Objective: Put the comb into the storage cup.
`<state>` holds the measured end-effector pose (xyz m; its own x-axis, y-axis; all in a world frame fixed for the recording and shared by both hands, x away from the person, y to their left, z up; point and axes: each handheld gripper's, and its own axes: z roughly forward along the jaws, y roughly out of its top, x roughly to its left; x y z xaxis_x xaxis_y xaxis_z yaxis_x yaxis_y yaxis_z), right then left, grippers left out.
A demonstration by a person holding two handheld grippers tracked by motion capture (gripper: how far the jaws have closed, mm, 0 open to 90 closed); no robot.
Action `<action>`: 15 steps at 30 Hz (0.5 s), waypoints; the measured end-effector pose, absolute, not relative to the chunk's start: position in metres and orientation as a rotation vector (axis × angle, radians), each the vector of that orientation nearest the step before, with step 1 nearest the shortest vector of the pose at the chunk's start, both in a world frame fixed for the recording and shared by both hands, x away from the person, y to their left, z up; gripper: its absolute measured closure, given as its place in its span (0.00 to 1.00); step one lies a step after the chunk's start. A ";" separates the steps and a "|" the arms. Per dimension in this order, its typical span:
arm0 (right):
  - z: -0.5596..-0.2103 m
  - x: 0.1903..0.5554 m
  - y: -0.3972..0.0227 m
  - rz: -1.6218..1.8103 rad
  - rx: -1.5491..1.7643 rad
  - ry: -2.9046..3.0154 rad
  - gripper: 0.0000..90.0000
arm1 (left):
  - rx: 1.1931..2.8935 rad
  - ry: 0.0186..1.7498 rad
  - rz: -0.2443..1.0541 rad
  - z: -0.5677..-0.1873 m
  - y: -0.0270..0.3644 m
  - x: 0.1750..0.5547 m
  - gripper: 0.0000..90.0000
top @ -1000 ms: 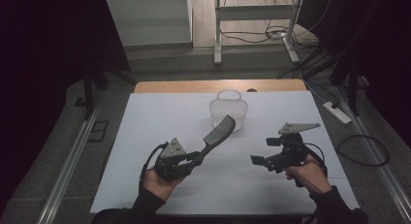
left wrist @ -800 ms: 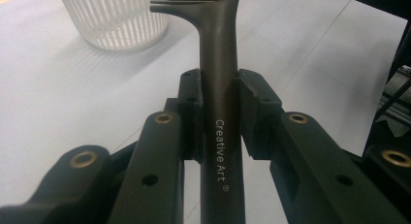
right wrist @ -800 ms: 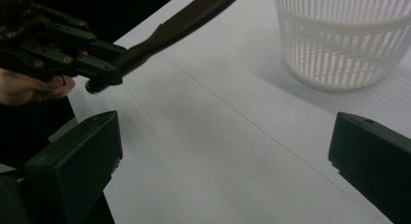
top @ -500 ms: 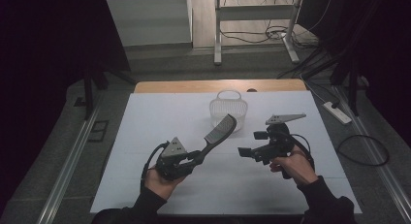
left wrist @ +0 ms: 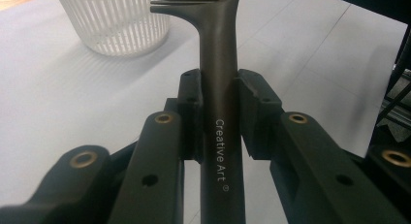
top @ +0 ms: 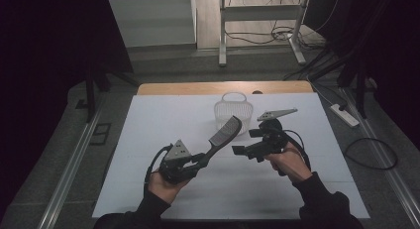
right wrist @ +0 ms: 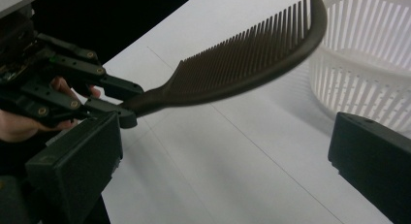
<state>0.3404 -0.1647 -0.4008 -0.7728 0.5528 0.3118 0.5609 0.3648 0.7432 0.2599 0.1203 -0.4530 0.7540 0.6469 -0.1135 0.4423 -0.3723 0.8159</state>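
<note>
One comb, one basket and two tongs are on view, held by one person whose two hands enter from the bottom edge of the high view.

Nearest, at lower left of centre in the high view, the left tongs (top: pixel 200 159) pinch the comb (top: pixel 225 132) by its handle. In the left gripper view the dark handle, lettered "Creative Art", runs straight up between the two black jaws, whose pads press on it from both sides. The comb slants up and to the right above the white tabletop (top: pixel 148 140), its toothed head in the middle of the frame, clear of the surface.

Just to the right of the comb's head in the high view, the right tongs (top: pixel 243 149) hang above the tabletop, pointing left toward the comb. Their jaws stand spread: in the right gripper view one black jaw sits at lower left and the other at lower right, with bare tabletop between them and nothing pinched. The comb crosses the upper middle of that view, teeth upward, near the jaws but apart from them.

Farther back, upper centre in the high view, the white slatted basket (top: pixel 232 110) stands upright on the tabletop, just behind the comb's head. Nothing lies between the right tongs and the comb.

Beyond the tabletop's far wooden edge, a metal frame (top: pixel 223 35) and loose cables (top: pixel 257 38) rest on the floor.
</note>
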 end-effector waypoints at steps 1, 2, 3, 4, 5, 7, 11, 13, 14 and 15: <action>-0.400 0.341 -0.162 -1.411 -1.062 -2.590 0.00 | 2.029 0.818 0.282 -0.453 0.120 0.260 0.80; -0.399 0.342 -0.160 -1.406 -1.068 -2.594 0.00 | 2.029 0.818 0.283 -0.453 0.120 0.260 0.80; -0.399 0.343 -0.159 -1.406 -1.064 -2.600 0.00 | 2.028 0.817 0.283 -0.453 0.120 0.260 0.80; -0.398 0.344 -0.157 -1.398 -1.068 -2.603 0.00 | 2.026 0.817 0.284 -0.453 0.120 0.260 0.80; -0.398 0.344 -0.155 -1.394 -1.066 -2.599 0.00 | 2.025 0.817 0.285 -0.452 0.120 0.259 0.80; -0.398 0.347 -0.152 -1.388 -1.066 -2.587 0.00 | 2.025 0.815 0.287 -0.452 0.120 0.259 0.80; -0.401 0.352 -0.146 -1.368 -1.073 -2.565 0.00 | 2.022 0.812 0.290 -0.452 0.119 0.258 0.80; -0.402 0.354 -0.144 -1.365 -1.082 -2.554 0.00 | 2.021 0.811 0.292 -0.452 0.119 0.258 0.80; -0.403 0.356 -0.143 -1.362 -1.089 -2.544 0.00 | 2.021 0.811 0.291 -0.452 0.119 0.258 0.80; -0.403 0.357 -0.142 -1.361 -1.092 -2.536 0.00 | 2.020 0.810 0.293 -0.452 0.119 0.258 0.80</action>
